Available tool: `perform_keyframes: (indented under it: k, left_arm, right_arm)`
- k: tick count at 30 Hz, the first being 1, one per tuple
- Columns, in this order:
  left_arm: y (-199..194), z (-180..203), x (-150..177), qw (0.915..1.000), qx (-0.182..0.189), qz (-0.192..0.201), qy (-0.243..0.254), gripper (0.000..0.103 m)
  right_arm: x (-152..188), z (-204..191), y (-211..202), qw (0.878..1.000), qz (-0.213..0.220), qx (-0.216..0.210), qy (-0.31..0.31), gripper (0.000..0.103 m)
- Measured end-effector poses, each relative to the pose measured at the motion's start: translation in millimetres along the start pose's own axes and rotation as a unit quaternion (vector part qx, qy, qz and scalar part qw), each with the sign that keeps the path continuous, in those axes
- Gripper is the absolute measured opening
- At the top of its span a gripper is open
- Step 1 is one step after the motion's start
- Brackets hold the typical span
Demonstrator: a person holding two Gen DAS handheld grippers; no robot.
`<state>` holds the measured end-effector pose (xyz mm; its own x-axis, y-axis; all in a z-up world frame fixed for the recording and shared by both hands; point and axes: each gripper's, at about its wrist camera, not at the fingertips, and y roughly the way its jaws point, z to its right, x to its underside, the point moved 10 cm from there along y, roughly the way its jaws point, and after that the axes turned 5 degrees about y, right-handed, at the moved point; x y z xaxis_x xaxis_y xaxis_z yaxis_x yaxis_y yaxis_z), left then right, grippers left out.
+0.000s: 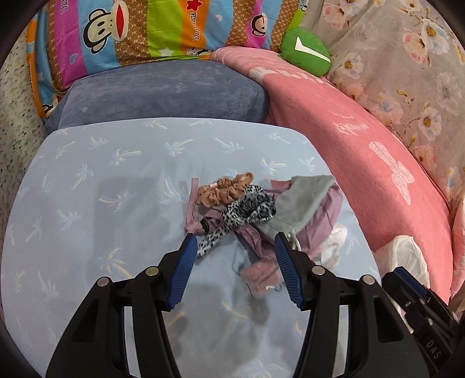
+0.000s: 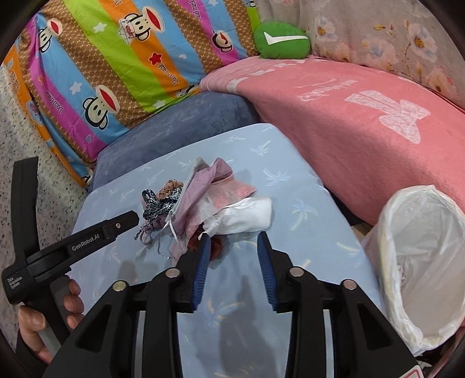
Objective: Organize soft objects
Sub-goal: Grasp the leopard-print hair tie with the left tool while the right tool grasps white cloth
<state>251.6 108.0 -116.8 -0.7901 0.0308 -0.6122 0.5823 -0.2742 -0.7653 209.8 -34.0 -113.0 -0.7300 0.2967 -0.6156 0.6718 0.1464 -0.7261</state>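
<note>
Left wrist view, nearest first: the left gripper (image 1: 234,242) hangs over a light blue cushion with a palm-tree print (image 1: 87,189), its jaws apart and holding nothing. Between the blue fingers (image 1: 183,267) lies a small pink knitted piece (image 1: 260,276), and just beyond the tips sits the heap of soft things: a leopard-print scrunchie (image 1: 247,209), a tan dotted scrunchie (image 1: 225,189) touching it, a mauve hair band (image 1: 193,200) at the left edge, and a grey pouch (image 1: 302,197) lying over mauve cloth (image 1: 319,221).

Right wrist view shows the right gripper (image 2: 234,241) likewise with jaws apart and empty, its tips just short of a white drawstring bag (image 2: 247,215) at the near side of the same heap (something reddish-brown peeks out beside the left fingertip, too hidden to identify). A white-lined bin (image 2: 421,261) stands to the right, beside the cushion. At the lower left a hand (image 2: 35,322) grips the other tool's handle.

Farther back are a blue-grey pillow (image 1: 162,90), a pink blanket (image 1: 363,151), a green plush with a white tick (image 1: 306,52) and a striped monkey-print pillow (image 1: 130,26).
</note>
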Motion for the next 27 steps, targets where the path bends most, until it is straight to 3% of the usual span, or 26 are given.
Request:
perform_keyframes:
  k: [1,9,11,16,18,20,22,27]
  left_arm:
    - [3,0,-2,1.0000,0.002,0.000,0.001,0.053]
    - [27,4,-15,0.9997,0.020,-0.009,0.010,0.052]
    - [31,5,-16,0.9996,0.026,-0.009,0.010,0.048]
    - [37,6,-15,0.9988,0.044,-0.017,0.013,0.017]
    - [36,6,-15,0.9986,0.047,-0.017,0.014,0.011]
    - [33,5,-15,0.9986,0.049,-0.015,0.014,0.009]
    - [30,4,-15,0.9987,0.049,-0.012,0.014,0.007]
    - [17,6,-21,0.9988,0.048,0.000,0.012,0.006]
  right_arm:
    - [-1,-3,4,1.000,-0.002,-0.001,-0.001,0.043]
    - [-2,-18,41,1.000,-0.023,0.003,-0.008,0.043]
    - [0,-19,51,1.000,-0.030,0.005,-0.005,0.043]
    - [5,-16,69,0.999,-0.045,0.007,0.001,0.043]
    - [7,-15,74,0.999,-0.049,0.009,0.002,0.039]
    - [8,-13,78,0.998,-0.055,0.008,0.002,0.020]
    - [8,-13,79,0.998,-0.057,0.004,0.003,0.009]
    - [2,-15,66,0.999,-0.037,-0.004,-0.004,0.005]
